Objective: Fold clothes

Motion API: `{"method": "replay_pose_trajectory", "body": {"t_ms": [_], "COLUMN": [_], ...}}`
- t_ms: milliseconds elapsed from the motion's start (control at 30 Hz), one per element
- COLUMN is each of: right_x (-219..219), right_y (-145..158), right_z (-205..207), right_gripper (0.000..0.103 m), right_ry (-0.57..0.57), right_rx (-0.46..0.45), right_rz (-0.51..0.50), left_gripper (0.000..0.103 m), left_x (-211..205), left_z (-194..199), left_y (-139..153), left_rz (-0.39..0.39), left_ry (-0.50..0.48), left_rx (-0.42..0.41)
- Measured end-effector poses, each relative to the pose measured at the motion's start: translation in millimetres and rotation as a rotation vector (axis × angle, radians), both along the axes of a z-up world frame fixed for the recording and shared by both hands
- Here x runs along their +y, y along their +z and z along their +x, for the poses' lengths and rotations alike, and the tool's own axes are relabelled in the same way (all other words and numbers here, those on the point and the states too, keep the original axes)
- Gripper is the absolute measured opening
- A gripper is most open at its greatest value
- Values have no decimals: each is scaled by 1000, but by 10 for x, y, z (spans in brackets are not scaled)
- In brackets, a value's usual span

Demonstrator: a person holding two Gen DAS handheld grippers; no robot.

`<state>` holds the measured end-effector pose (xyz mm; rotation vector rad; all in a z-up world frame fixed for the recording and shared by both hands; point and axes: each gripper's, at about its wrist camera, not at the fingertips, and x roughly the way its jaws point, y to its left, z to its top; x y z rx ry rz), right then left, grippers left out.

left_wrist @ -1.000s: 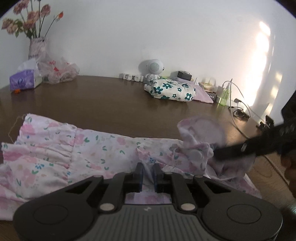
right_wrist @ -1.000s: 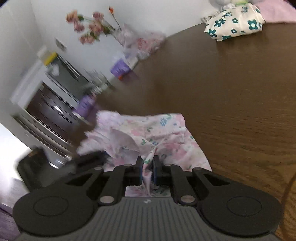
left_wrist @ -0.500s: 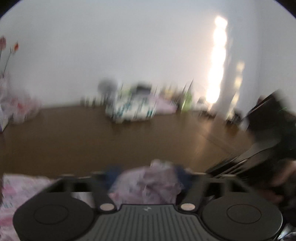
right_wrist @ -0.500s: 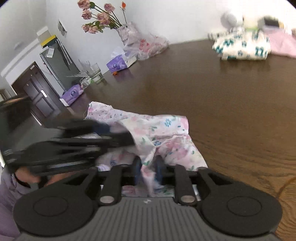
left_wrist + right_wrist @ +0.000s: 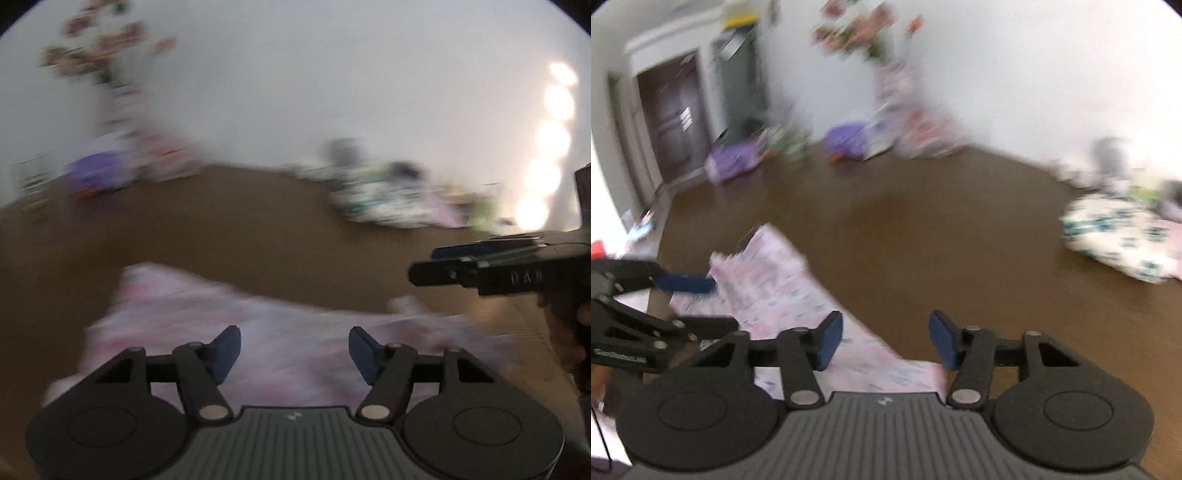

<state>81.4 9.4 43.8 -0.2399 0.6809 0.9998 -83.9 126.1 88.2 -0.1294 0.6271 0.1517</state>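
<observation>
The dark brown wooden desk (image 5: 923, 229) carries the pink floral-print garment (image 5: 783, 280), lying flat at its near edge beneath both tools. The left claw (image 5: 293, 349) and right claw (image 5: 886, 338) both stand wide apart, gripping nothing. Motion blur leaves no writing legible.

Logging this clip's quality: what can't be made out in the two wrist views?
- Pink floral garment: print and fold edges motion-blurred, left wrist view.
- Same garment's near edge, right wrist view: hidden behind the right gripper.
- Clutter along the wall, both views: smeared beyond recognition.
</observation>
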Motion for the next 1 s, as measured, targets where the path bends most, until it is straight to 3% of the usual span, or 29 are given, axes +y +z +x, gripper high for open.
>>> {"method": "replay_pose_trajectory", "body": {"t_ms": [100,167,267,367,467,633,700,767,800,900,1000], "right_x": [144,115,72,-30,-561,-1452,-1721,-1960,-2022,-2208,-2126], "right_y": [-110,-149,-207,-252,-245,-181,-86,1,18,67,-29], "right_z": [-38,-117,-234,-348,-462,-727,-871,-987,-980,-959,-746], "right_gripper": [34,21,21,21,21,21,26,42,43,45,45], "right_ry": [3,-36,-96,-171,-342,-570,-603,-620,-628,-651,-618], "right_rx": [28,14,-8,-30,-30,102,96,78,68,40,63], "right_rz": [-42,-80,-137,-190,-207,-104,-13,70,82,116,130], "left_gripper": [62,52,46,45,42,38,37,37,37,38,39], "left_x": [30,31,63,48,-21,-427,-687,-886,-963,-899,-639], "left_z": [-66,-58,-9,122,459,1130,1341,1485,1539,1575,1531], "left_y": [-41,-127,-276,-344,-372,-392,-411,-405,-396,-289,-202], "left_rz": [100,137,125,154,195,190,218,216,205,133,63], "left_ry": [66,88,91,46,-66,-373,-474,-556,-590,-569,-452], "left_rx": [71,119,163,112,87,71,53,45,45,27,6]}}
